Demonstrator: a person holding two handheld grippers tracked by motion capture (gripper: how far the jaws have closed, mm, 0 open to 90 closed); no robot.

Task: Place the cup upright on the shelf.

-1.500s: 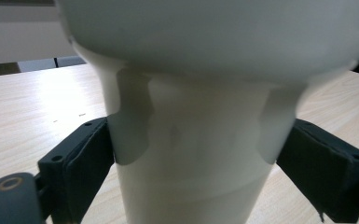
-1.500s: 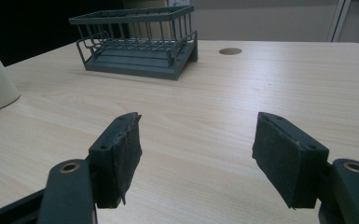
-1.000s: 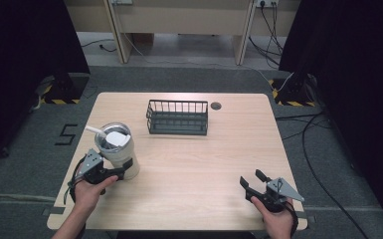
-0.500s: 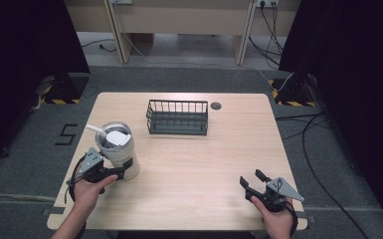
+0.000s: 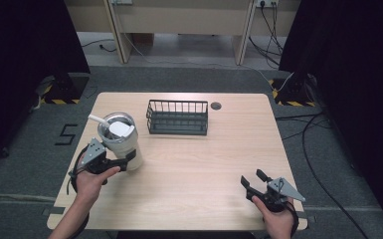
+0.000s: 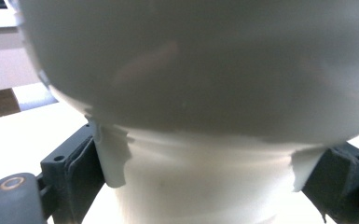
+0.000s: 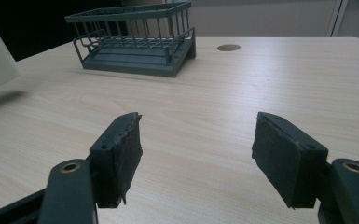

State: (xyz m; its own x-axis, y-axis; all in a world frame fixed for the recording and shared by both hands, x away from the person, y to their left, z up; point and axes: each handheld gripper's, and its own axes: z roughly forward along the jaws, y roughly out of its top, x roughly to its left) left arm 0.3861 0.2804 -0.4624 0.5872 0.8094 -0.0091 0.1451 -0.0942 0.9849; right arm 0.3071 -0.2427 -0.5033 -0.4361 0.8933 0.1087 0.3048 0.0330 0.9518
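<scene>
Overhead camera looks forward and down on the table (image 5: pixel 204 169); gripper cameras sit low — both views share the basket (image 5: pixel 177 117).

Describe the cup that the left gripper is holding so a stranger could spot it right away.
Start at the wooden table and look to its left side, in front of the dark wire rack. The tumbler stands there between the left gripper's jaws: tall, white, steel-rimmed, with a white straw.
</scene>
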